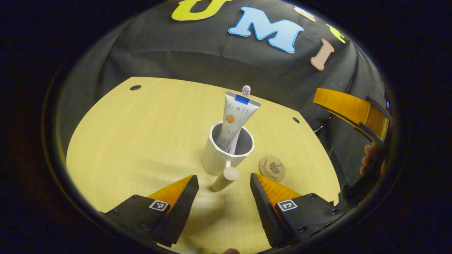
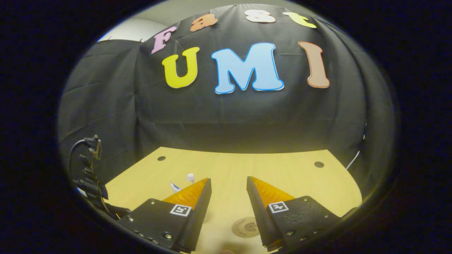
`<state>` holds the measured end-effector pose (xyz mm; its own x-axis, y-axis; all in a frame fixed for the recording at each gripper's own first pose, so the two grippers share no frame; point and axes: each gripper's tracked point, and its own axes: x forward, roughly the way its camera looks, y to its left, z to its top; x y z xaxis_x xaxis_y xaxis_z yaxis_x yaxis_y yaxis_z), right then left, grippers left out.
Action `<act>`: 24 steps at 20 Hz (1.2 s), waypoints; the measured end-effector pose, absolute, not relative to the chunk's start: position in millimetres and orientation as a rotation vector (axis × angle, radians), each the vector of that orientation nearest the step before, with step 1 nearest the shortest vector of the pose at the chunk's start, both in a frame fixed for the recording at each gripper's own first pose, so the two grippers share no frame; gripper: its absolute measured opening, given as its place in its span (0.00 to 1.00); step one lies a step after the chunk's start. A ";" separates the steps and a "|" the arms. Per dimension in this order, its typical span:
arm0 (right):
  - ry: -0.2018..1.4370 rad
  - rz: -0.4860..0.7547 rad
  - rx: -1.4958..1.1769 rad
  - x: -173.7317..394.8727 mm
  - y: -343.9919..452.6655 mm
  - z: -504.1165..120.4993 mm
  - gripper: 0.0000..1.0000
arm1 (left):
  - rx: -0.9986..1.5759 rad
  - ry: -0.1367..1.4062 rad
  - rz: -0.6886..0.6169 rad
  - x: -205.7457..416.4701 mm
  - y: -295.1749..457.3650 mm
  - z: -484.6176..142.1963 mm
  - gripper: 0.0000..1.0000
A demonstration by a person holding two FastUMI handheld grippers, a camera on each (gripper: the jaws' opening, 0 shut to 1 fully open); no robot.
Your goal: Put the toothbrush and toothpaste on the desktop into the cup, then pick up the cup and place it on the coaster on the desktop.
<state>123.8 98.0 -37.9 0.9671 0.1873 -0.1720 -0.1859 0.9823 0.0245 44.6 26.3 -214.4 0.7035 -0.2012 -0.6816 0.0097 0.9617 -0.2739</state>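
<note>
- Setting: a staged recording booth, lab-type, not a lived-in home.
- Black cloth [image 2: 247, 116] hangs as the back wall and drapes around the sides; a pale plain room wall [image 2: 141, 30] shows above its top edge.
- Light wood-grain desktop [image 1: 141, 141] with a curved front edge and round dark holes [image 1: 135, 87] near its back corners.
- Cabled equipment on a stand [image 2: 88, 169] at the desk's left edge, in the right gripper view.

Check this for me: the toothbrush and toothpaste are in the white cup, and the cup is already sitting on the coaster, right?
Not quite. The left gripper view shows the toothbrush and toothpaste in the white cup, but the cup stands on the desktop beside the coaster.
</note>
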 end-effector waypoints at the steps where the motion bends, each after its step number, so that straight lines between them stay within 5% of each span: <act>1: 0.166 0.175 -0.020 117.6 89.8 -35.1 0.64 | -0.256 0.804 -0.118 45.2 25.3 -218.2 1.00; 3: 0.152 0.147 -0.057 105.6 73.0 -32.1 0.64 | -0.251 0.834 -0.117 48.4 23.4 -222.8 1.00; 4: 0.151 0.133 -0.064 101.7 66.1 -32.1 0.64 | -0.246 0.850 -0.112 51.2 23.8 -225.5 0.89; 7: 0.148 0.096 -0.072 87.9 45.5 -30.4 0.65 | -0.236 0.909 -0.105 56.2 23.4 -238.1 0.95; 12: 0.183 0.052 -0.060 77.7 21.6 -41.5 0.65 | -0.174 1.013 -0.112 62.0 28.2 -252.8 0.87; 13: 0.196 0.049 -0.049 77.5 19.0 -44.9 0.65 | -0.150 1.036 -0.117 62.7 29.5 -254.9 0.99; 15: 0.221 0.044 -0.034 75.3 14.5 -53.8 0.64 | -0.107 1.069 -0.118 67.3 33.1 -260.2 0.87; 20: 0.274 0.013 -0.011 72.1 -4.5 -76.7 0.65 | -0.080 1.130 -0.124 77.1 26.8 -267.3 0.86; 22: 0.284 -0.003 0.001 71.0 -11.2 -79.9 0.58 | -0.106 1.160 -0.122 75.9 20.8 -269.8 0.71; 24: 0.285 -0.017 0.010 69.8 -16.8 -81.4 0.65 | -0.126 1.183 -0.109 74.7 19.3 -272.8 0.64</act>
<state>69.8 -16.8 -81.4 0.9597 -0.0153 -0.2808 0.0182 0.9998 0.0077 74.7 19.3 -272.8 0.3744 -0.1507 -0.9149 0.0185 0.9877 -0.1551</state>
